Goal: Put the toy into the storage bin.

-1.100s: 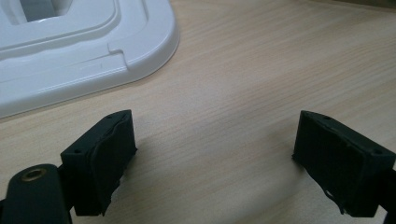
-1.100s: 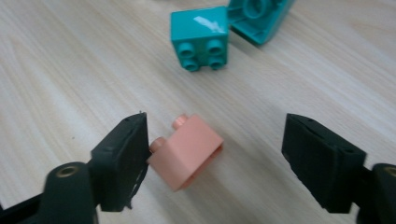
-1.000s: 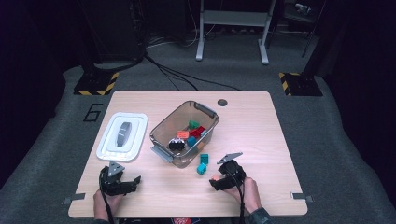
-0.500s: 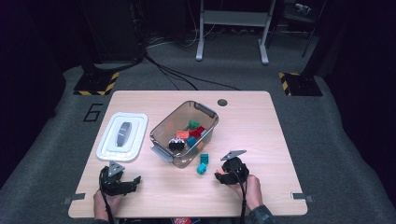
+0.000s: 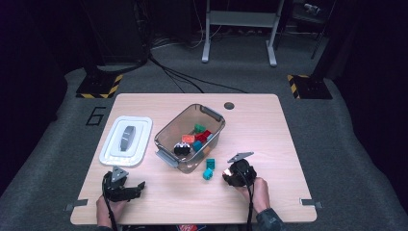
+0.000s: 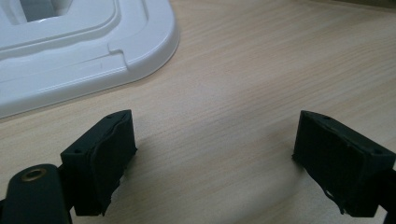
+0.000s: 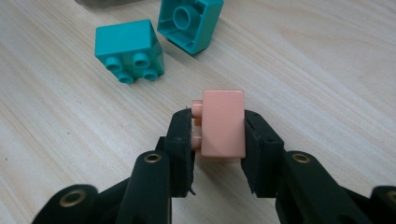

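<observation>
A pink brick [image 7: 223, 123] sits clamped between the black jaws of my right gripper [image 7: 218, 119], just above the wooden table. Those jaws have just been closing on it and now press both its sides. In the high view the right gripper [image 5: 230, 174] is at the front of the table, just right of two teal bricks [image 5: 209, 168]. The teal bricks [image 7: 128, 49] lie on the table beyond the held brick. My left gripper [image 5: 136, 187] rests at the front left, open [image 6: 215, 140], with bare table between its jaws.
A clear bin [image 5: 211, 116] holding several coloured bricks stands mid-table. Its white lid [image 5: 126, 140] lies to the left, and its corner [image 6: 70, 56] shows just beyond the left gripper. The table's front edge is close behind both hands.
The right gripper has shifted slightly beside the teal bricks. The left gripper has stayed where it was.
</observation>
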